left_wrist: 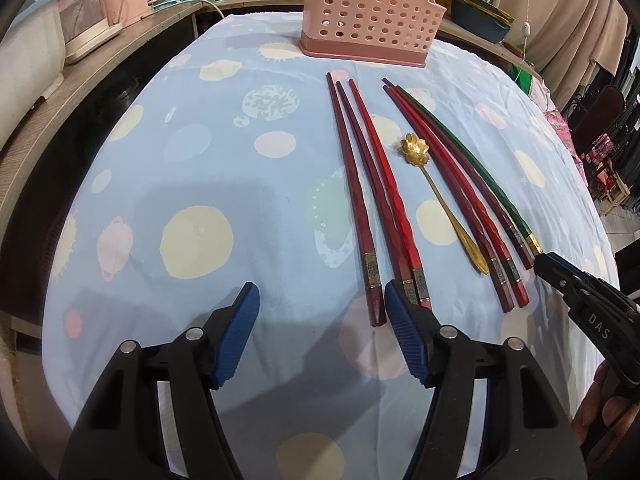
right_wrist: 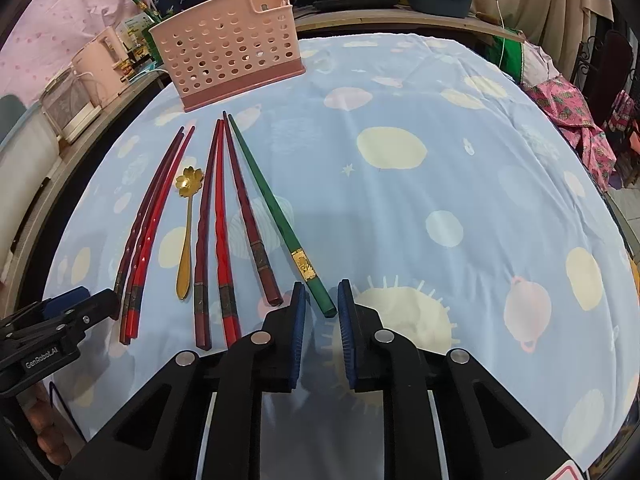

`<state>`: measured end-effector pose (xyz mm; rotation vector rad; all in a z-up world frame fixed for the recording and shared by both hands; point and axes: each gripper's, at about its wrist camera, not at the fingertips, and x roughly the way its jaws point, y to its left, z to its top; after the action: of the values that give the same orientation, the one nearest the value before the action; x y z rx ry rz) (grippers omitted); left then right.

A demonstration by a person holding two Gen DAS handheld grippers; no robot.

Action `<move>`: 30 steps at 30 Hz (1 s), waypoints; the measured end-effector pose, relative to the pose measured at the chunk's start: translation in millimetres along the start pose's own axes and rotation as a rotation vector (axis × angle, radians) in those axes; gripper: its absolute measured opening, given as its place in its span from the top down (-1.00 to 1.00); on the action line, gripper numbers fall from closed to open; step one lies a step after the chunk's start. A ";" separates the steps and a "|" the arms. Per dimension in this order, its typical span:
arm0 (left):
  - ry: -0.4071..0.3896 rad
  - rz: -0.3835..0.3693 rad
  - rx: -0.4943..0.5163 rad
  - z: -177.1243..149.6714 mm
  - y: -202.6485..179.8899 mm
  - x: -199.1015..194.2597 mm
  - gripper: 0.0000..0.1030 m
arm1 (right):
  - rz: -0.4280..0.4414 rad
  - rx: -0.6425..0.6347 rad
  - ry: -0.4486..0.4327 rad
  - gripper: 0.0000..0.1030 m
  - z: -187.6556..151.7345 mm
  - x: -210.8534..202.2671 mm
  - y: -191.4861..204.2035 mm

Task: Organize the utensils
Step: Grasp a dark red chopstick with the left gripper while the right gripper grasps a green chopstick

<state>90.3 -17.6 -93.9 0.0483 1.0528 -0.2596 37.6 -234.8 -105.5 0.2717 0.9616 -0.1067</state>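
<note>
In the left wrist view, the left gripper [left_wrist: 322, 308] hovers with its blue-padded jaws wide apart and empty over the blue planet-patterned tablecloth [left_wrist: 192, 152], its right pad just beside the near ends of three red lacquered chopsticks [left_wrist: 362, 184] — the pink perforated plastic utensil holder [left_wrist: 370, 12] stands at the cloth's far edge. In the right wrist view, the right gripper [right_wrist: 322, 304] has its jaws narrowed around the near end of the green gold-banded chopstick [right_wrist: 276, 212] without visibly pressing it; a gold flower-bowled spoon [right_wrist: 187, 216] lies among the red chopsticks left of it.

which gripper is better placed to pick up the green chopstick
Right. The right gripper already straddles the green chopstick at its near end, while the left gripper sits open by the red chopsticks.
</note>
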 end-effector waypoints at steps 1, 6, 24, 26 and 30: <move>-0.003 0.006 0.002 0.1 -0.4 0.1 -0.17 | 0.001 -0.001 0.000 0.74 -0.3 0.0 0.4; -0.015 0.048 0.020 -0.2 -2.1 1.1 0.09 | 0.003 -0.014 -0.002 0.75 -1.8 -0.5 2.7; -0.044 -0.026 -0.032 11.6 14.9 -33.1 0.86 | 0.071 -0.024 -0.089 0.81 7.8 -45.3 13.9; -0.063 -0.031 -0.037 15.6 15.8 -42.4 0.86 | 0.084 -0.018 -0.119 0.82 13.6 -57.4 14.8; -0.112 -0.046 -0.041 27.0 17.4 -64.6 0.86 | 0.108 -0.002 -0.181 0.83 27.8 -82.1 14.2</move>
<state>87.2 7.0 -26.1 -0.0275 0.9486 -0.2795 15.8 -231.2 -20.4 0.3062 0.7659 -0.0304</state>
